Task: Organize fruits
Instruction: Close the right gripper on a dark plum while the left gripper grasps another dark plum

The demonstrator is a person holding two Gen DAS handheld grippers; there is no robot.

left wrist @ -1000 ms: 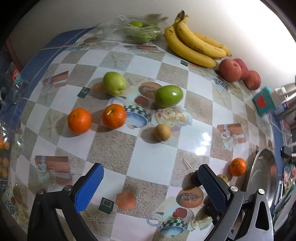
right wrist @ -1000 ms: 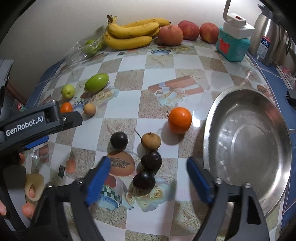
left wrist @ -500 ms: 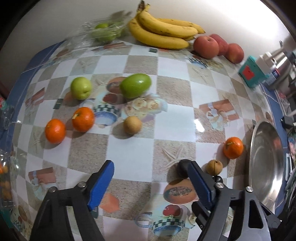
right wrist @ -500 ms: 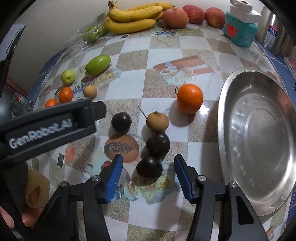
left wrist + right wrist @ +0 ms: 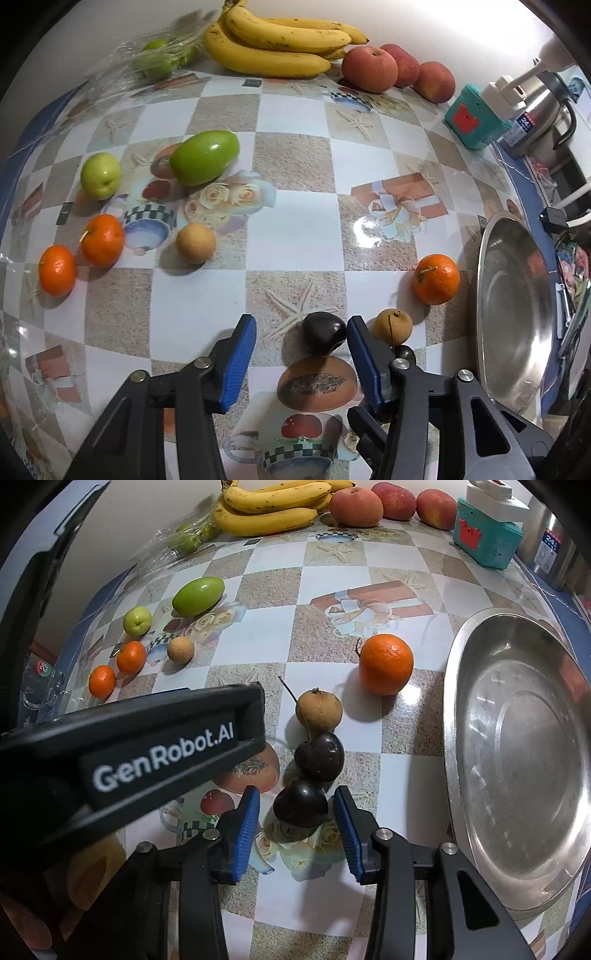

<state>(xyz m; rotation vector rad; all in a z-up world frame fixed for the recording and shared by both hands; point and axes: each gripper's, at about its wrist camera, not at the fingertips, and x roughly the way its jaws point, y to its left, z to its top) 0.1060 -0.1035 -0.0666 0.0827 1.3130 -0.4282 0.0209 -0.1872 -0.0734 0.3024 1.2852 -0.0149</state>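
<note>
Dark, glossy and round, two small fruits sat between narrowing blue pads near the steel basin. The right gripper had been closing around the nearer dark fruit, not yet pinching; the left gripper likewise flanked another dark fruit. Light, slick, bruisable — best squeezed gently across the middle. "GenRobot.AI" was printed on the left tool.

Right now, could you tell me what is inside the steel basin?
The steel basin looks empty in the right wrist view: only bare metal and reflections. Its near edge lies behind the right claw.
</note>
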